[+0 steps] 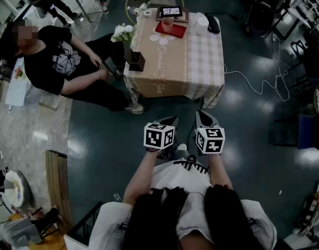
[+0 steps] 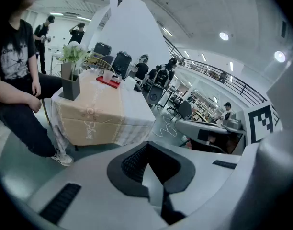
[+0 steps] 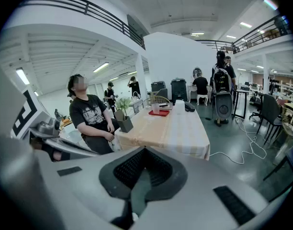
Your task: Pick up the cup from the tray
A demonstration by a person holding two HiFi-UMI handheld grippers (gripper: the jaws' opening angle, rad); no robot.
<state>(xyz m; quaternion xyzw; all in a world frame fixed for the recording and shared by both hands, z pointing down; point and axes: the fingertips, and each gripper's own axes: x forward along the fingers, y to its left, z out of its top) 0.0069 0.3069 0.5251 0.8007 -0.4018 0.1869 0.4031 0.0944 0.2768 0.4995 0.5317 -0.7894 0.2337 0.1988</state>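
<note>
A pale cup [image 1: 167, 24] stands on a red tray [image 1: 170, 31] at the far end of a cloth-covered table [image 1: 175, 61]. Both grippers hang over the floor well short of the table's near edge. In the head view my left gripper [image 1: 169, 123] and right gripper [image 1: 205, 120] sit side by side, both pointing toward the table. The left gripper [image 2: 147, 166] has its jaws together with nothing between them. So does the right gripper [image 3: 138, 175]. The cup [image 3: 155, 108] and tray [image 3: 159, 112] show small and far off in the right gripper view, as does the cup [image 2: 107, 75] in the left gripper view.
A person [image 1: 60, 66] sits at the table's left side, legs stretched toward its near corner. A dark vase of white flowers [image 1: 130, 51] stands on the left edge. A framed picture [image 1: 170, 11], a white container [image 1: 202, 21] and a dark object [image 1: 213, 23] lie by the tray. A white cable [image 1: 256, 85] trails across the floor on the right.
</note>
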